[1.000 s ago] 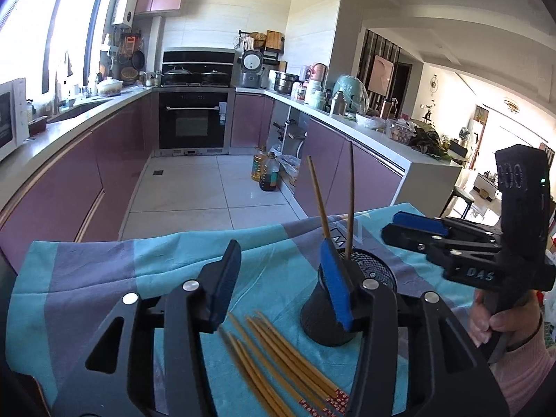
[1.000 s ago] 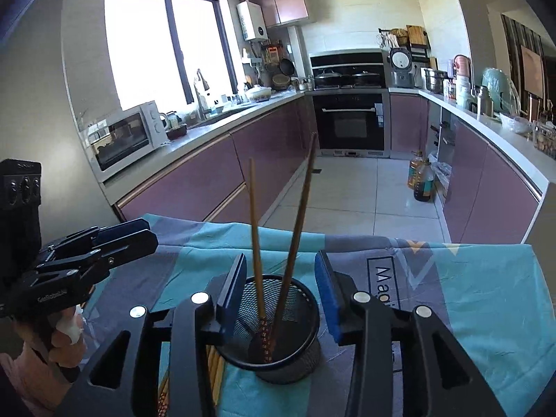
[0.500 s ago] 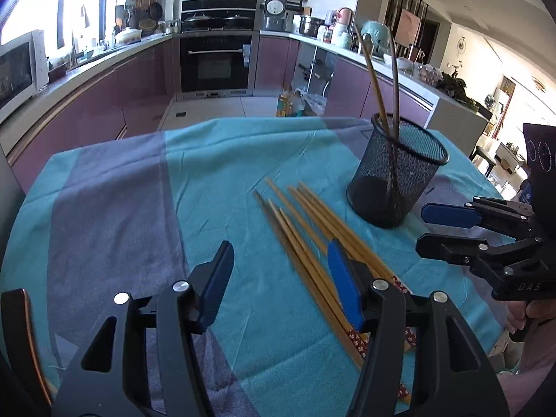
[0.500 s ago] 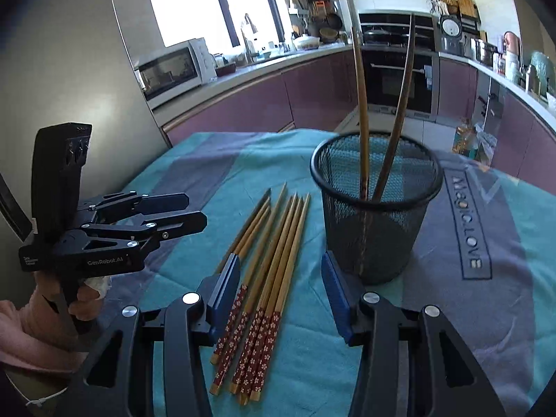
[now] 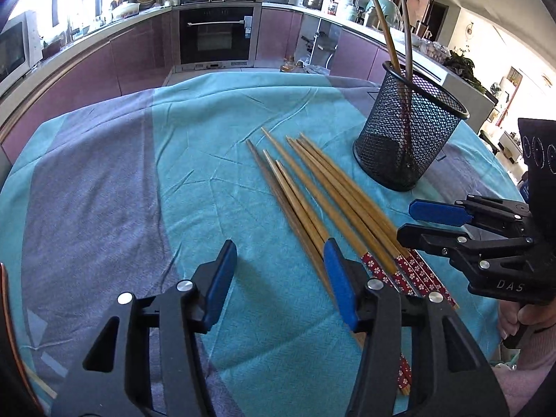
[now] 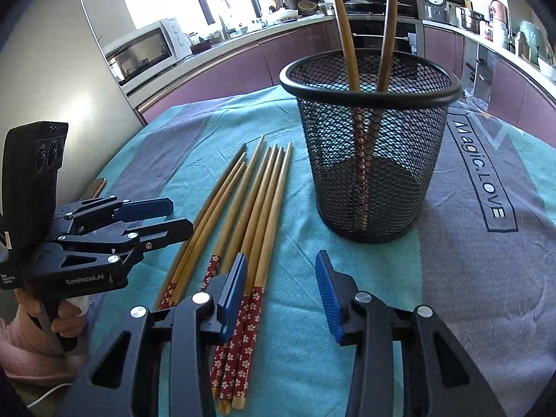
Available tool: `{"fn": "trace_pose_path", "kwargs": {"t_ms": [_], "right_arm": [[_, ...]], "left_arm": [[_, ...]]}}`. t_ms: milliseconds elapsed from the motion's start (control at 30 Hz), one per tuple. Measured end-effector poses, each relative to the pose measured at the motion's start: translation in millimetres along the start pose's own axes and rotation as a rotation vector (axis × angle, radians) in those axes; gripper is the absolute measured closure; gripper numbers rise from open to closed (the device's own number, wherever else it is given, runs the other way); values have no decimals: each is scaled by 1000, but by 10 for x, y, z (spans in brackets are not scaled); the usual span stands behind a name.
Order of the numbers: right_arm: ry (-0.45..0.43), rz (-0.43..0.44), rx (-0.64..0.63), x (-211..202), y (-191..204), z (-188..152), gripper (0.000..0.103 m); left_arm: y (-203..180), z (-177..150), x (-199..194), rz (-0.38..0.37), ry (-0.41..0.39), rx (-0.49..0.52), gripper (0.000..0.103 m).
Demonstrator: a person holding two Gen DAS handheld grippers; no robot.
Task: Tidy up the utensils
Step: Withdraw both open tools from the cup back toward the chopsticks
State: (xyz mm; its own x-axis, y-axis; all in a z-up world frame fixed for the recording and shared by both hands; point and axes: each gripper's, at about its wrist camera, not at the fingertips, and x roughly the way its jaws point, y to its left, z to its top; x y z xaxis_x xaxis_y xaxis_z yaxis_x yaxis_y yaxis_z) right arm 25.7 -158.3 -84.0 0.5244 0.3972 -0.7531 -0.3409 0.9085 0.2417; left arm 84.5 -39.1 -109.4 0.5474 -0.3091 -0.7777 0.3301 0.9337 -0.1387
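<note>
Nearest to us, the left gripper hangs over the teal and grey tablecloth with its blue-padded jaws parted about halfway and closing, nothing but bare cloth between them. Its right-hand finger overlaps the outermost sticks of the bundle in our view, though we cannot tell whether it touches them. The right gripper is likewise empty, its jaws at a narrower gap and closing; its left finger sits over the patterned ends of the bundle, and contact there is unclear too. In each wrist view we see the other tool held by a hand in a pink sleeve.

Between the two grippers lie the loose chopsticks, a flat bundle of bamboo sticks side by side on the cloth. Their thick ends, wrapped in red with small white flowers, point toward us; the plain tan shafts taper to thin tips that fan slightly apart farther away.

Just beyond and to the right stands the black mesh holder, upright on the cloth, close to the bundle but not touching it. Two chopsticks of the same kind already stand inside, red ends down, leaning apart above the rim.

Farther back are the purple kitchen cabinets, a built-in oven and a microwave on the counter.
</note>
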Motion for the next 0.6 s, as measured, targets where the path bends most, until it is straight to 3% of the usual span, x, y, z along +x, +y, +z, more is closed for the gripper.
{"fn": "trace_pose_path", "kwargs": {"t_ms": [300, 600], "right_arm": [[-3, -42, -24, 35, 33, -16, 69], [6, -87, -66, 41, 86, -16, 71]], "left_arm": [[-42, 22, 50, 19, 12, 21, 54], [-20, -4, 68, 3, 28, 51, 66]]}}
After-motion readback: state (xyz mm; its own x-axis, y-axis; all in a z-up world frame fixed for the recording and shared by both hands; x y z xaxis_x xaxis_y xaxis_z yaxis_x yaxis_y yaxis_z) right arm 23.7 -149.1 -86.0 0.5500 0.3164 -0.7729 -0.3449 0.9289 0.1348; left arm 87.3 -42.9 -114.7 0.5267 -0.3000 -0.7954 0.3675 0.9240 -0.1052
